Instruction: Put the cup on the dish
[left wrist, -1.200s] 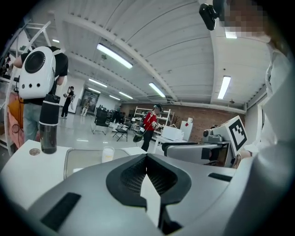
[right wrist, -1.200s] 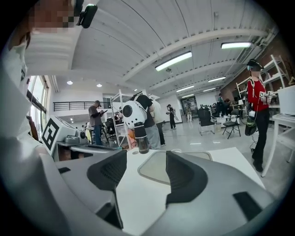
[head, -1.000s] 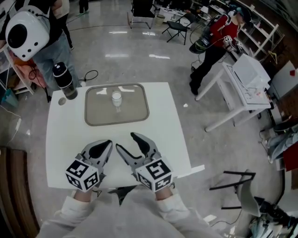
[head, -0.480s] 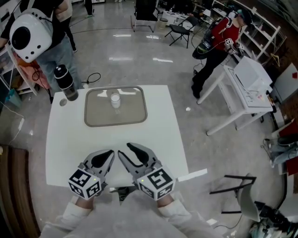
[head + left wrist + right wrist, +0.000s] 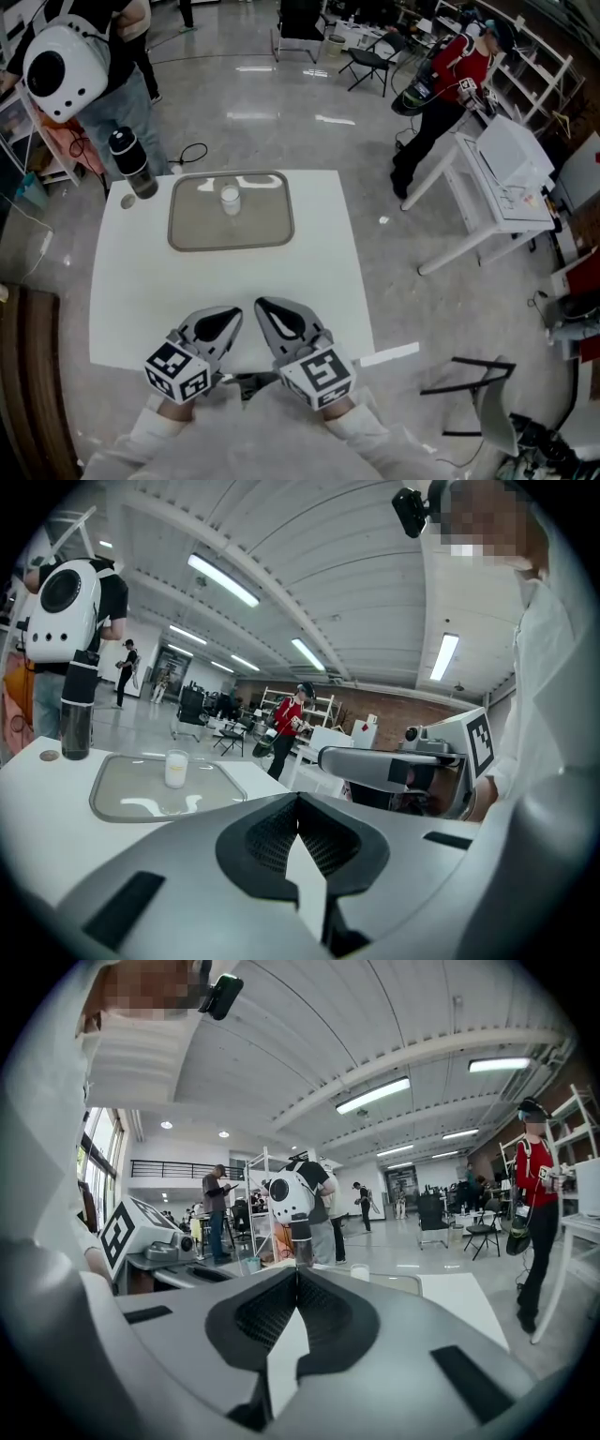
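A small pale cup (image 5: 230, 199) stands upright inside the shallow grey dish (image 5: 272, 232) at the far side of the white table (image 5: 319, 272). Both grippers hover over the near table edge, far from the cup. My left gripper (image 5: 233, 314) is shut with nothing in it, and so is my right gripper (image 5: 262, 304) beside it. In the left gripper view the jaws (image 5: 298, 801) meet, with the cup (image 5: 175, 768) and dish (image 5: 117, 799) ahead on the left. In the right gripper view the jaws (image 5: 298, 1275) touch, and the cup (image 5: 360, 1272) peeks just above them.
A dark bottle (image 5: 131, 164) stands at the table's far left corner, with a small round disc (image 5: 128, 201) beside it. A person with a white backpack (image 5: 61, 56) stands behind that corner. A white desk (image 5: 487, 187) and folding chairs stand to the right.
My right gripper's jaws have closed from wide open. Both grippers have drawn back toward me, to the near table edge. The cup has stayed in the dish.
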A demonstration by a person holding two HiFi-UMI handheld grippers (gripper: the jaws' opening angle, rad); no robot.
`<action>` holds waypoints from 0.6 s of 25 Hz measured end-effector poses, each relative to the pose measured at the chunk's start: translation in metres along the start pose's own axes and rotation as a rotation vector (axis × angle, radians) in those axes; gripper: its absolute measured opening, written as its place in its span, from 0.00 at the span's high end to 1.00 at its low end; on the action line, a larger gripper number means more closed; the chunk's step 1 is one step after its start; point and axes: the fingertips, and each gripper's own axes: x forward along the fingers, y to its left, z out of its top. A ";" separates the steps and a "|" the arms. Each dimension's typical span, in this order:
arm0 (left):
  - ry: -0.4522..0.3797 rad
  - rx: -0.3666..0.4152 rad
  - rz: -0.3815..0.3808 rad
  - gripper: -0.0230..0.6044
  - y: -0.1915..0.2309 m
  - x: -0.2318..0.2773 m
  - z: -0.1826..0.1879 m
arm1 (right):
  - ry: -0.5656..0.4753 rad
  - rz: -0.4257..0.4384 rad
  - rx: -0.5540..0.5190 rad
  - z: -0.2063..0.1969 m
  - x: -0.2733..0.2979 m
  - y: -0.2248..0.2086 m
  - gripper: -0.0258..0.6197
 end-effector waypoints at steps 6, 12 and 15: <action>0.001 -0.007 0.012 0.97 -0.002 0.003 -0.001 | 0.017 0.014 -0.027 -0.004 0.000 0.002 0.94; 0.002 -0.017 0.040 0.97 0.001 0.001 -0.006 | 0.049 0.046 -0.067 -0.014 0.000 0.008 0.94; 0.011 -0.018 0.045 0.97 0.003 0.002 -0.007 | 0.061 0.050 -0.078 -0.014 0.002 0.007 0.94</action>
